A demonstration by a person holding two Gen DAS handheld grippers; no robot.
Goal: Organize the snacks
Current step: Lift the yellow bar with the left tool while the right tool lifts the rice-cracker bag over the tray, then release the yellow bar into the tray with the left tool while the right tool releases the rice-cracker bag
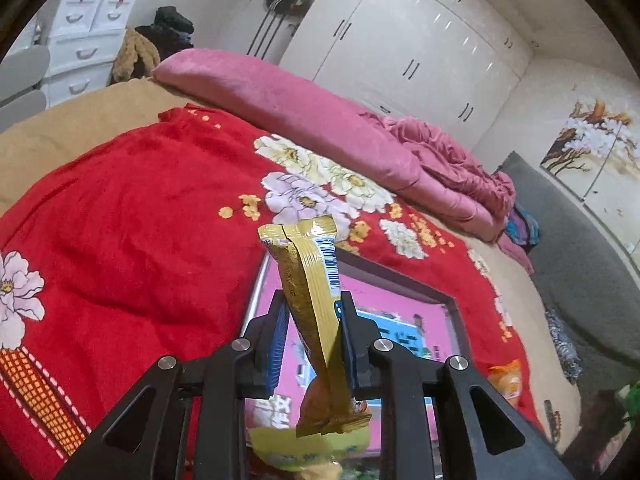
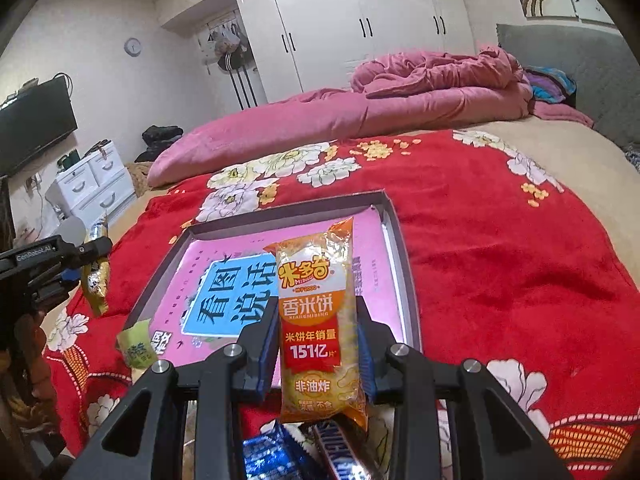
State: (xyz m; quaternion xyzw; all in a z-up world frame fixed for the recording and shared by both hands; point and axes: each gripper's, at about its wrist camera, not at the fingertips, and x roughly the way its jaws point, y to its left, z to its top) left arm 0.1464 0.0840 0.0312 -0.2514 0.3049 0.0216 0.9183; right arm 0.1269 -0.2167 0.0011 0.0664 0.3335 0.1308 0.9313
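Bedroom setting: a red floral blanket (image 2: pixel 500 248) covers the bed, with a rolled pink quilt (image 2: pixel 360 116) along its far side and white wardrobe doors (image 2: pixel 340 28) behind. On the blanket lies a shallow grey-rimmed tray (image 2: pixel 404 240) lined with a pink sheet bearing a blue panel of Chinese characters.

Left gripper (image 1: pixel 314 344): jaws clamped on a gold snack packet (image 1: pixel 316 308), which stands upright between the blue pads and is twisted along its length, barcode facing the right finger. Seen from the left wrist, the packet hangs over the near part of the tray; from the right wrist, the same gripper (image 2: pixel 94 258) appears at the tray's left side, raised above the blanket.

Right gripper (image 2: pixel 318 344): jaws closed on an orange rice-cracker packet (image 2: pixel 320 320), held upright with its printed face toward the camera, above the near edge of the tray.

A small pale-green packet (image 2: pixel 136 346) rests at the tray's near-left corner. Below the right gripper, on the blanket, lie a blue wrapped bar (image 2: pixel 272 456) and a Snickers bar (image 2: pixel 340 452), just beside each other.
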